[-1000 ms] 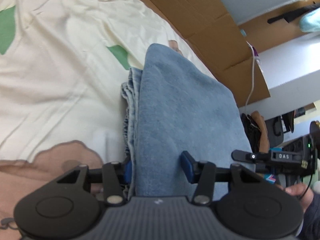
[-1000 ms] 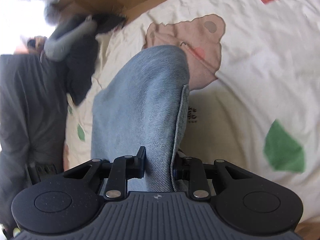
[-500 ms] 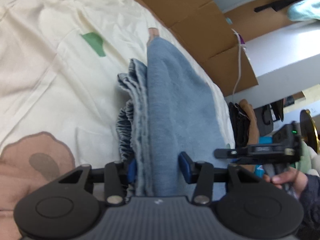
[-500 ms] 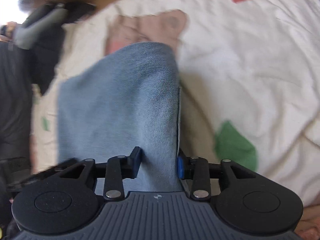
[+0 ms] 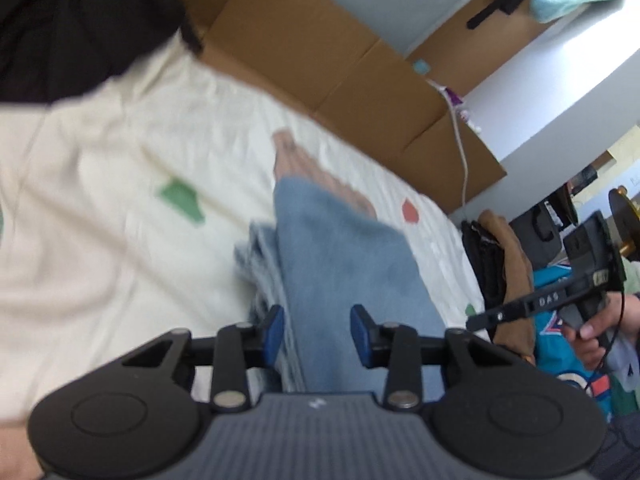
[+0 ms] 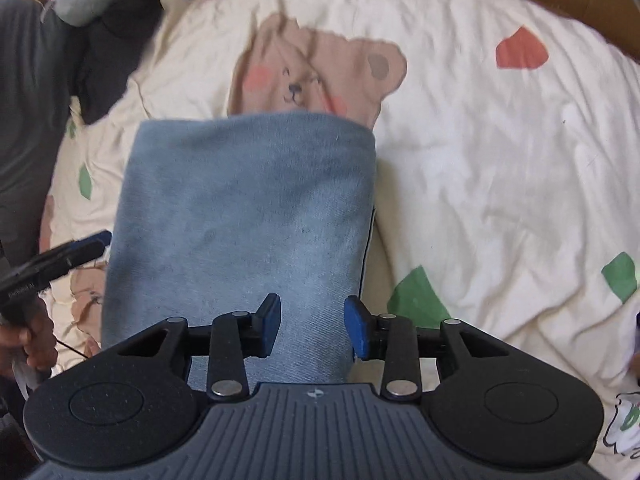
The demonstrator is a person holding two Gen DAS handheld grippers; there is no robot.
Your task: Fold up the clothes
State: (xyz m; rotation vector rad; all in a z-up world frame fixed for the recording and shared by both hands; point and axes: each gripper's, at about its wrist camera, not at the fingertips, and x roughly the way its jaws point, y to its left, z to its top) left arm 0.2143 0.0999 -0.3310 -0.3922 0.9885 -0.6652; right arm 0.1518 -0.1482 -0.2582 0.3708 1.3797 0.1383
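Folded jeans [image 6: 244,216] on bedsheet [image 6: 500,168]; both grippers' jaws apart.

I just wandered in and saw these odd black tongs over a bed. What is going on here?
A person is folding clothes with a hand-held two-finger gripper in each hand. A folded blue denim garment lies on the cream bedspread with a bear print. The left gripper and the right gripper both stand open, their blue pads apart on either side of the denim's near end, gripping nothing. The fold looks made.
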